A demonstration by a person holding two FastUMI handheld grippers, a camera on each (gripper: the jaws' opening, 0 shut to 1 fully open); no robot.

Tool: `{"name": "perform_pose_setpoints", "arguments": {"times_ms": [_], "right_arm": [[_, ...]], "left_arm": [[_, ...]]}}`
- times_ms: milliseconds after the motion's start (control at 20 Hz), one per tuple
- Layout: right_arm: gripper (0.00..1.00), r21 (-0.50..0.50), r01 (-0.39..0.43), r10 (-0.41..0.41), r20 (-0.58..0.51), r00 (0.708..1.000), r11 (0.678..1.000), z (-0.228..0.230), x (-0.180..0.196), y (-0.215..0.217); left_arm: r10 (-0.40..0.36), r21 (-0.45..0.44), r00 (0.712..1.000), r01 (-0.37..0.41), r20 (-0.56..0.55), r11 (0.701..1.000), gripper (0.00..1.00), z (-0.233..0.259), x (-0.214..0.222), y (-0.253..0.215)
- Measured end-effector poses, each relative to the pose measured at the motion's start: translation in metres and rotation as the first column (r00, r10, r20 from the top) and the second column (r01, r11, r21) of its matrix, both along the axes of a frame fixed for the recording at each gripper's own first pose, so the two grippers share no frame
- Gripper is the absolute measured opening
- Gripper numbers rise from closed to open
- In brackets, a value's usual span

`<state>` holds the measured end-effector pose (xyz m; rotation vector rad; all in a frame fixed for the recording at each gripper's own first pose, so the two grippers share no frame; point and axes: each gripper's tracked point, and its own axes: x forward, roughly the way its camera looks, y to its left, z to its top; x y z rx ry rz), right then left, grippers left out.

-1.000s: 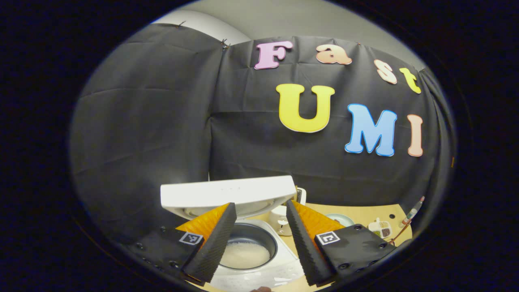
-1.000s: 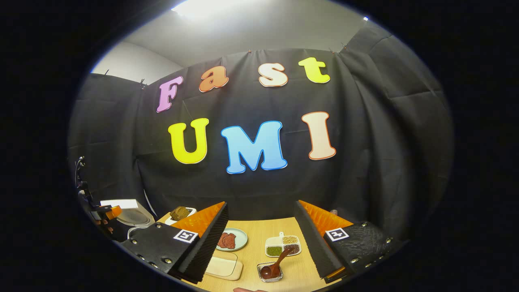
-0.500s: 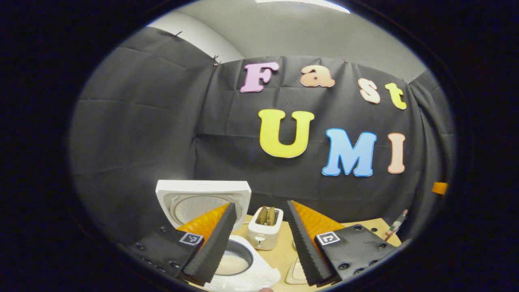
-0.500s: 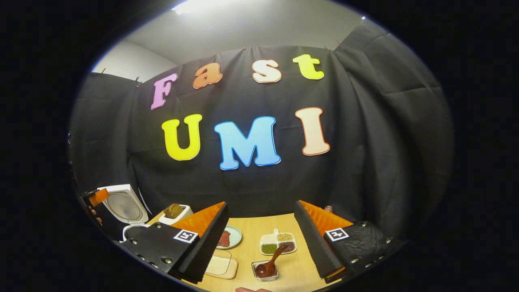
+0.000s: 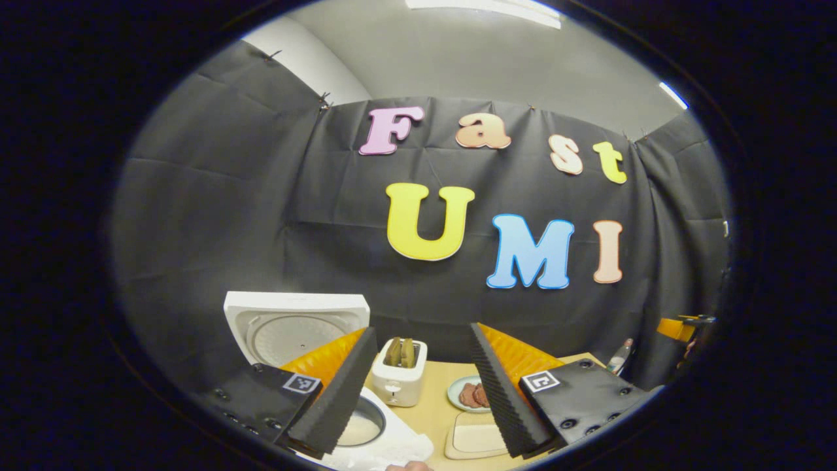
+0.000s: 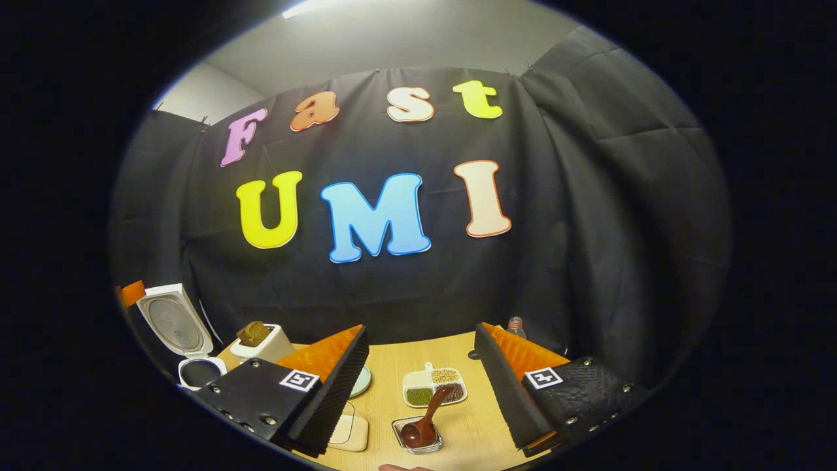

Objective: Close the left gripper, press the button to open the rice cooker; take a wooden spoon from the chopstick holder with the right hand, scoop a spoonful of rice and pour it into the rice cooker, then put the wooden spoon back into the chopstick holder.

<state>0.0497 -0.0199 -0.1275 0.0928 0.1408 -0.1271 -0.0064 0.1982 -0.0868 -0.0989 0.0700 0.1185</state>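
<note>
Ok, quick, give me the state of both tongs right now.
Left tongs: open, holding nothing.
Right tongs: open, holding nothing.

There is one rice cooker (image 5: 297,333), one toaster (image 5: 399,381), one plate (image 5: 465,394), one cutting board (image 5: 475,440), one divided dish (image 6: 434,386), one spoon (image 6: 425,420), one small glass dish (image 6: 418,445), one bottle (image 6: 516,325), and two grippers (image 5: 418,392) (image 6: 418,386).
</note>
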Motion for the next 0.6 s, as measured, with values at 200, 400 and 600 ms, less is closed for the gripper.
{"name": "perform_pose_setpoints", "arguments": {"times_ms": [200, 400, 600], "right_arm": [[0.99, 0.041, 0.017, -0.015, -0.056, 0.998, 0.999, -0.039, 0.018, -0.013], [0.99, 0.013, -0.036, 0.037, -0.100, 0.994, 0.999, -0.080, 0.038, -0.017], [0.99, 0.023, -0.112, 0.114, -0.177, 0.978, 0.994, -0.131, 0.059, -0.010]], "left_arm": [[-0.006, 0.029, 1.000, 0.007, -0.021, 1.000, 0.99, -0.011, 0.001, -0.007], [0.040, 0.069, 0.999, -0.038, -0.020, 0.997, 0.99, -0.021, 0.002, -0.019], [0.084, 0.078, 0.996, -0.081, -0.037, 0.994, 0.99, -0.023, 0.006, -0.032]]}}
